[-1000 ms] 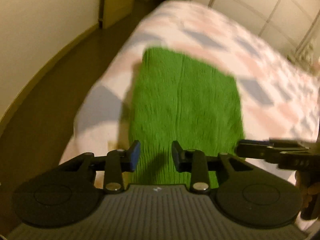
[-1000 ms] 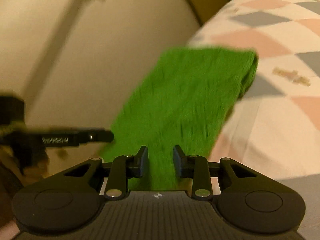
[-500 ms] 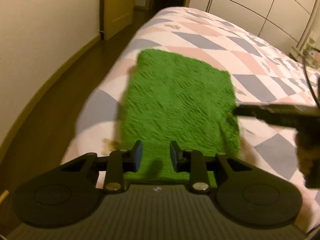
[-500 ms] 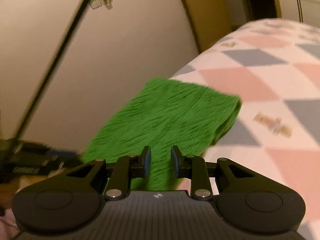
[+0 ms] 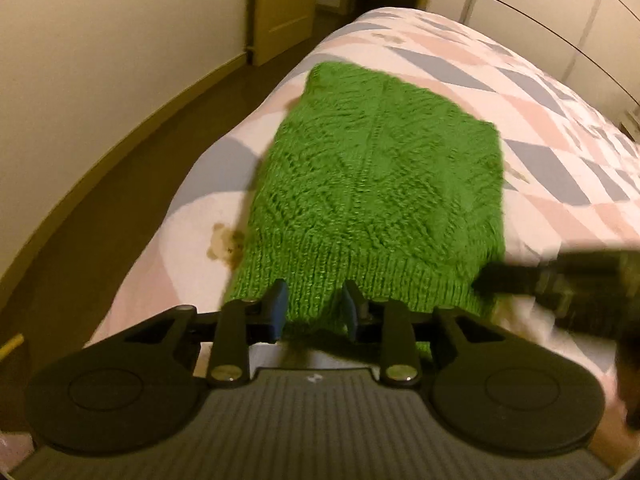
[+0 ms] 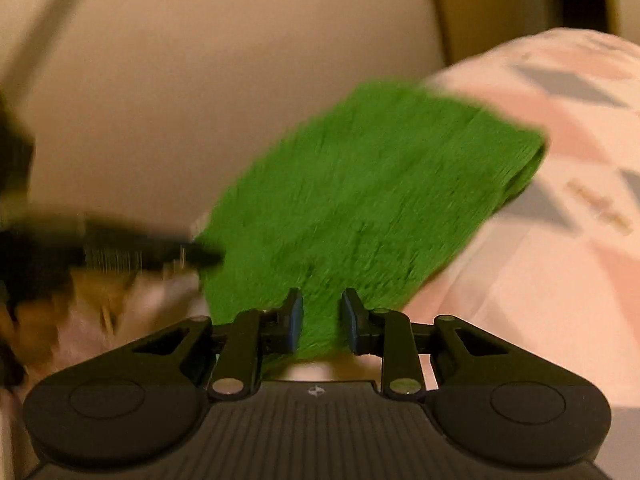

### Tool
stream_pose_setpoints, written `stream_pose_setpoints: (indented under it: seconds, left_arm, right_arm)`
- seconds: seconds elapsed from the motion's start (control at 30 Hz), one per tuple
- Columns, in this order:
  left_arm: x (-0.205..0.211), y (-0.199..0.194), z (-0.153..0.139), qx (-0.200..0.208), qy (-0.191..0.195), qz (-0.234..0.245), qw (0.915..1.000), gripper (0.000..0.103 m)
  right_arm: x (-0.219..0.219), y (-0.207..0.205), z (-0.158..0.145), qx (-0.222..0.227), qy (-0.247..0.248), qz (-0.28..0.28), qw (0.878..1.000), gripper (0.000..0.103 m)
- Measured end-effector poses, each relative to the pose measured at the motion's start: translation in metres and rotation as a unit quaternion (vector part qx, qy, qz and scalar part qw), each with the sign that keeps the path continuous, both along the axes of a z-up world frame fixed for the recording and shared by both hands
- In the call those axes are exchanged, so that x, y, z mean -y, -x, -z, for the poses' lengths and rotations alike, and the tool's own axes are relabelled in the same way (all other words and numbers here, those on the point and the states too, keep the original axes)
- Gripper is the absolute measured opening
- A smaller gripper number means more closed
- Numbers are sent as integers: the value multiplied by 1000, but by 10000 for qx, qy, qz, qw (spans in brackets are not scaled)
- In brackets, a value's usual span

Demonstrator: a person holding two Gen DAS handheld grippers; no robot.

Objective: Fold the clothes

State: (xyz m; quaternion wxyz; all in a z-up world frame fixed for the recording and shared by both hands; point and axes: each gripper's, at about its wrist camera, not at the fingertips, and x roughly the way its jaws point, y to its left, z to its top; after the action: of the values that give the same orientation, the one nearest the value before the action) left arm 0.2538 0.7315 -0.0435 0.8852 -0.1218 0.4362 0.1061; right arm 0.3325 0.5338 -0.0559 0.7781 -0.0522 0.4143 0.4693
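A green knitted sweater (image 5: 380,184) lies folded into a rectangle near the corner of the bed, seen blurred as the sweater (image 6: 372,200) in the right wrist view. My left gripper (image 5: 314,308) is shut on the ribbed near hem, left of its middle. My right gripper (image 6: 322,320) is shut on the same hem further right. The knit fills the narrow gap between each pair of fingers. From the left wrist view the right gripper (image 5: 560,280) shows as a dark blur at the hem's right corner. The left gripper (image 6: 132,248) pokes in from the left of the right wrist view.
The bed has a quilt (image 5: 540,128) with pink and grey diamonds and a small bear print (image 5: 224,244). A brown floor strip (image 5: 120,184) and cream wall (image 5: 100,40) run along the bed's left side. A door (image 5: 280,4) stands at the far end.
Both grippers have shifted while keeping hold of the near hem. The sweater now fills more of both views, and both views are blurred by motion.
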Motion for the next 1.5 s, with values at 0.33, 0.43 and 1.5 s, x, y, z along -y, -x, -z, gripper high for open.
stream_pose_setpoints:
  seconds: [0.33,0.43,1.5]
  left_arm:
    - [70,19,-49,-452,-249,-1273,9905,34]
    - [116,39,-73,-482,-208,-1646,9850,41]
    - [411,143,-326,234,-1015,-3308,9379,90]
  right_arm:
    - [65,-16,-42,-388,-351,50,9986,31]
    - [106,-14,-60,-505,-463,11,9976,34]
    - [367,21,-301,-128,-1259,-530,9905,101]
